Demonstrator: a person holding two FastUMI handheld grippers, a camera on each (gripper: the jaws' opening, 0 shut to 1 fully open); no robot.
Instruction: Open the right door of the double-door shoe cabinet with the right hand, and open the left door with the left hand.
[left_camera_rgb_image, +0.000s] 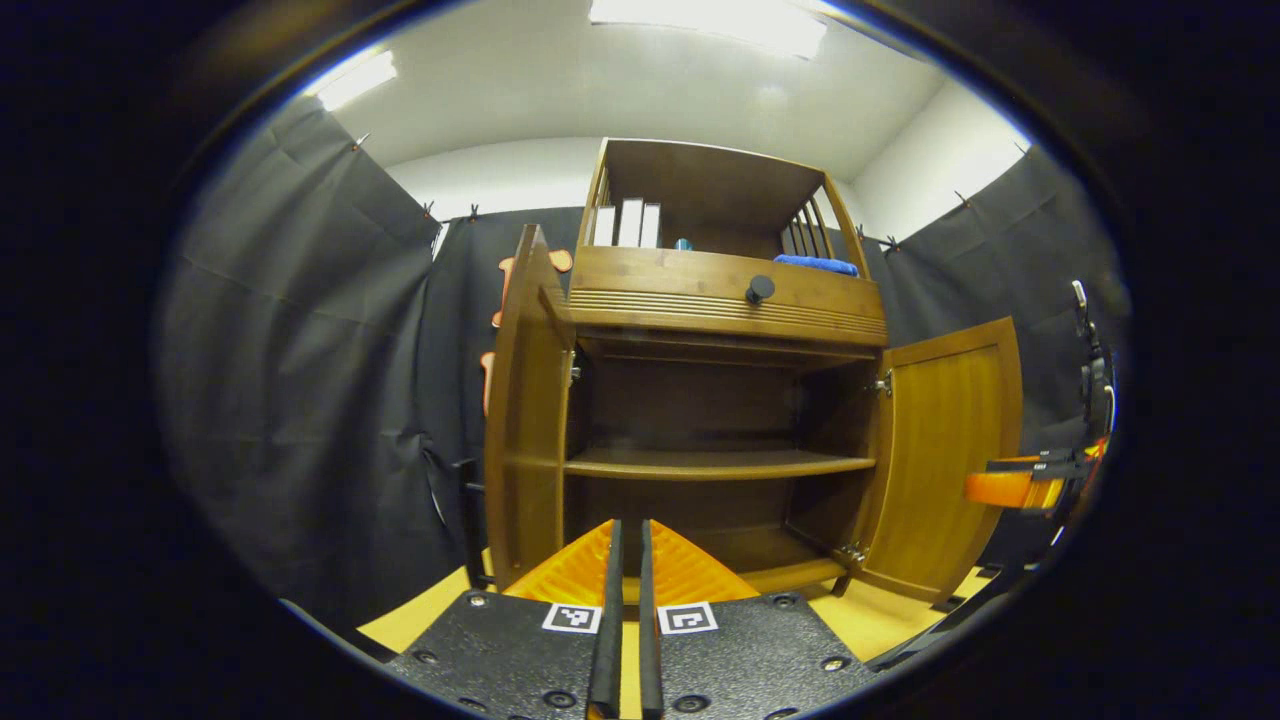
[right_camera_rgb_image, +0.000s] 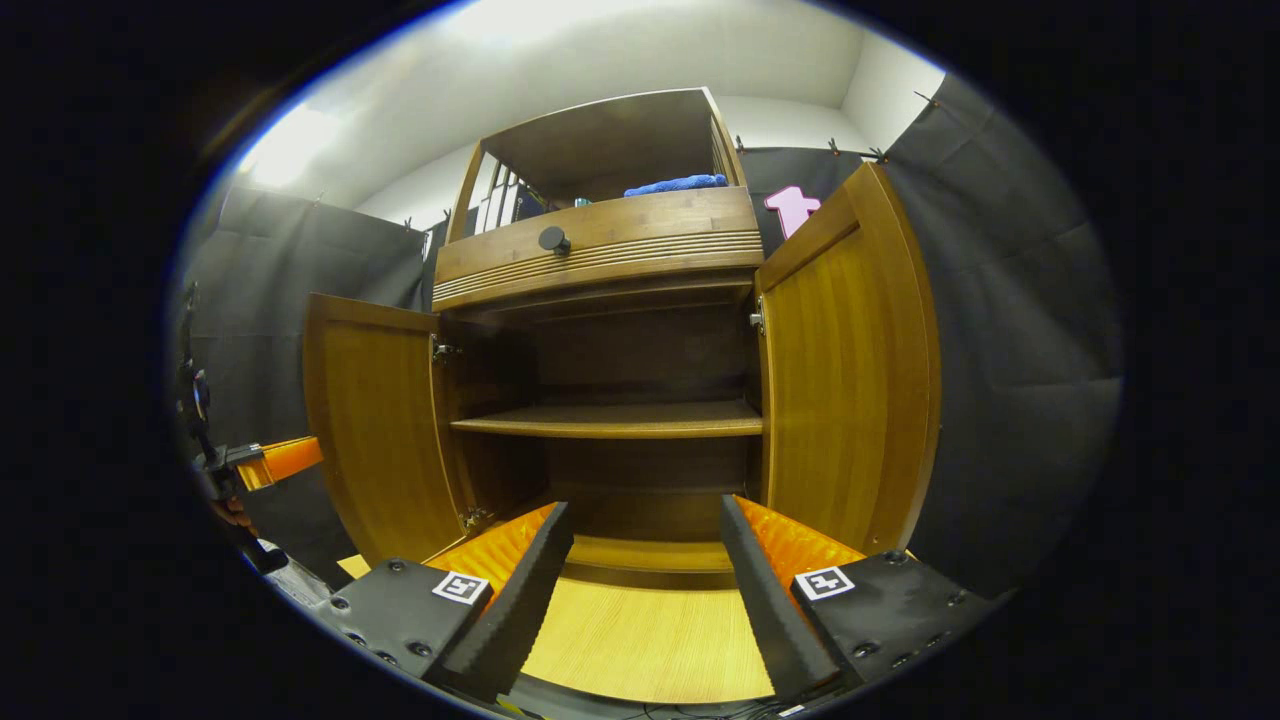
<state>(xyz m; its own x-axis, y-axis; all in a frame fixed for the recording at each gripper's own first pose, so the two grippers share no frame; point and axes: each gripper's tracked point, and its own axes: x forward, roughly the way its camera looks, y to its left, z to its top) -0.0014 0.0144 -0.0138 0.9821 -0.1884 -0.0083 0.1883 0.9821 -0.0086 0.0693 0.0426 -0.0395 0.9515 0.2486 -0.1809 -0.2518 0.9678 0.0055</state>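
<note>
The wooden shoe cabinet stands ahead with both doors swung out. In the left gripper view the left door is edge-on to me and the right door hangs wide. My left gripper is shut with nothing in it, low in front of the cabinet's open middle. The right gripper shows beside the right door. In the right gripper view my right gripper stands open and holds nothing, before the bottom shelf, between the left door and right door. The left gripper sits outside the left door.
Inside, a middle shelf is bare. Above the doors is a drawer with a black knob. The top compartment holds white books and a blue cloth. A light wooden floor lies in front; black cloth walls surround.
</note>
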